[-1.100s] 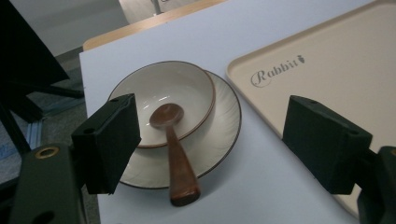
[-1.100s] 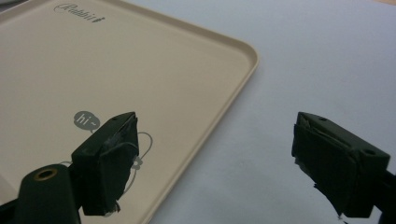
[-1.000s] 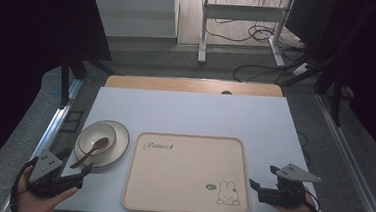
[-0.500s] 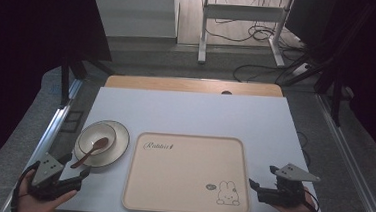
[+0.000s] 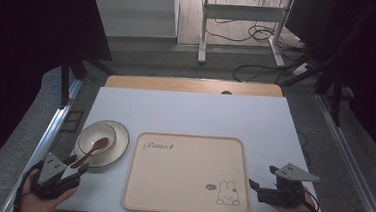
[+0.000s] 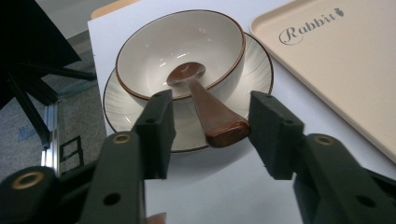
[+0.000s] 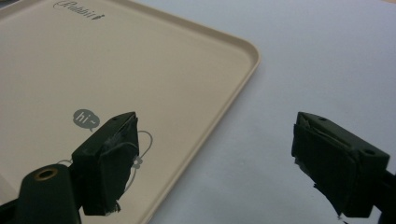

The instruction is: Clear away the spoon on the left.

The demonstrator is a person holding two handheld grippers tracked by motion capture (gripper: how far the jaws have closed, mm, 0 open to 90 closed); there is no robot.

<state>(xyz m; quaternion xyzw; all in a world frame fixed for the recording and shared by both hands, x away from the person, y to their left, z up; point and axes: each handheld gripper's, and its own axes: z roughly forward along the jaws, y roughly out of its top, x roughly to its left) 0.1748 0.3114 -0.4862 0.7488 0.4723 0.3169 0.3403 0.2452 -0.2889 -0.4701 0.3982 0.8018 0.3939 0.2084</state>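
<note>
The left tongs [image 6: 210, 135] stand apart around the brown spoon [image 6: 205, 105], whose handle end lies between the jaws, apparently not yet pinched; the step in hand looks like the grasp. Next comes closing on the handle, then a lift clear of the bowl [image 6: 180, 51] rim and the plate [image 6: 254, 70] under it. The right tongs [image 7: 231, 158] hang apart over the tray [image 7: 177, 70] edge. Beyond, the desk [image 5: 200, 114] lies open.
</note>
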